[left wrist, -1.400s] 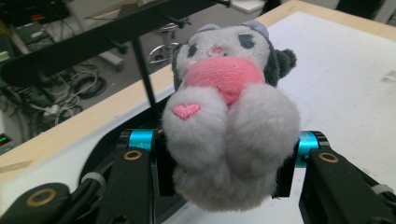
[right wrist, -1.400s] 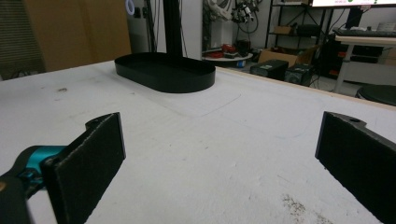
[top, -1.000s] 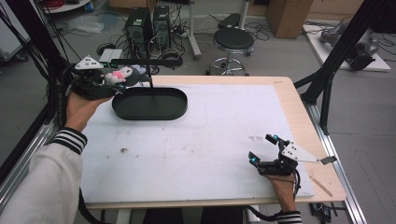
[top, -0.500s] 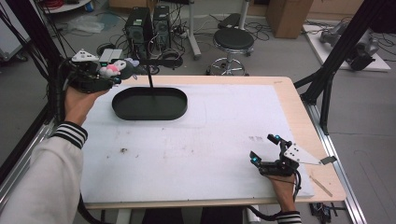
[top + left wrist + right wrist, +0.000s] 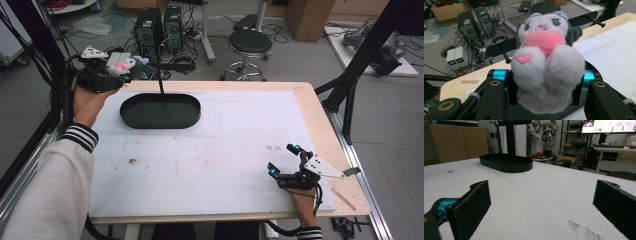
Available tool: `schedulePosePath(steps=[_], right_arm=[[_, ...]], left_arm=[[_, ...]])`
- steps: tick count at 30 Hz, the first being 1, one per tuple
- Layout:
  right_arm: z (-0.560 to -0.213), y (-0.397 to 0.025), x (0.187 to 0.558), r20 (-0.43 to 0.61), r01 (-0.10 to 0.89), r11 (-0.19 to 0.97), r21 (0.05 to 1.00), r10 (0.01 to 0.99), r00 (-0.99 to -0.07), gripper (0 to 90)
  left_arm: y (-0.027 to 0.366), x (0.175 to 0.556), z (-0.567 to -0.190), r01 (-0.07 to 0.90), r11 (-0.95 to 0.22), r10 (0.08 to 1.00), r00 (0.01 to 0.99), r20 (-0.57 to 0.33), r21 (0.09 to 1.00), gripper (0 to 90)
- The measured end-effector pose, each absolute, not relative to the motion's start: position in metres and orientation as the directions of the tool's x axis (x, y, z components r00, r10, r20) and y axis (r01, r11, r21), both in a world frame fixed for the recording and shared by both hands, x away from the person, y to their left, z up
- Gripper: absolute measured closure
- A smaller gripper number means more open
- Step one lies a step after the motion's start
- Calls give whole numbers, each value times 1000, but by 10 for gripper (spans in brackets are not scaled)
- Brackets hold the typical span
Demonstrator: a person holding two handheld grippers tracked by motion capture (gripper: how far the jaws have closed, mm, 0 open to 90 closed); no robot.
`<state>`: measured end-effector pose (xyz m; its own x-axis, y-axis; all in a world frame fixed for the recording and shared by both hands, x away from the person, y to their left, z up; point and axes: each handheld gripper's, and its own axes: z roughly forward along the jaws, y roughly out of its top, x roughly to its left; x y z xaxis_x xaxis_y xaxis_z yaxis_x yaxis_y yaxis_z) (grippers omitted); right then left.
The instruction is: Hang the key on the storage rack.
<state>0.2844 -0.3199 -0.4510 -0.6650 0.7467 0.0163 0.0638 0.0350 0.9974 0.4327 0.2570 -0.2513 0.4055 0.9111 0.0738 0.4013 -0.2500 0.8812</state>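
Observation:
A grey plush toy [image 5: 546, 62] with a pink belly and a pink heart on one foot sits between the jaws of my left gripper [image 5: 546, 85], which is shut on it. In the high view that gripper [image 5: 107, 72] is held in the air past the table's far left corner, the plush toy [image 5: 120, 65] at its tip. A black oval tray [image 5: 160, 111] with an upright black post [image 5: 161, 85] stands on the white mat at the far left. My right gripper [image 5: 284, 160] rests near the front right edge, jaws wide open and empty, facing the tray [image 5: 506, 163].
The white mat [image 5: 215, 150] covers most of the wooden table, with small dark smudges [image 5: 132, 161]. Beyond the far edge are computer towers [image 5: 157, 25], cables and a round stool [image 5: 250, 42]. Black frame posts [image 5: 350, 75] stand at the right side.
My left gripper with the plush toy has lifted and moved farther back and left, away from the tray. The right gripper has stayed put.

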Motion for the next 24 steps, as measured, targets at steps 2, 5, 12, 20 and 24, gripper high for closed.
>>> schedulePosePath(steps=[2,5,12,20,24], right_arm=[[-451,-320,285,7,53,38,998,749,-663,5],[-451,-320,284,8,58,40,998,750,-662,5],[-451,-320,284,9,57,37,998,750,-661,5],[-451,-320,284,6,55,41,998,749,-663,5],[-451,-319,284,7,57,41,998,749,-662,5]], left_arm=[[256,435,-251,401,-251,911,405,75,881,561],[254,438,-249,400,-247,914,399,75,882,561],[248,445,-250,406,-247,921,382,82,880,561],[248,450,-256,425,-226,930,362,65,876,561],[251,449,-261,434,-214,935,352,54,875,561]])
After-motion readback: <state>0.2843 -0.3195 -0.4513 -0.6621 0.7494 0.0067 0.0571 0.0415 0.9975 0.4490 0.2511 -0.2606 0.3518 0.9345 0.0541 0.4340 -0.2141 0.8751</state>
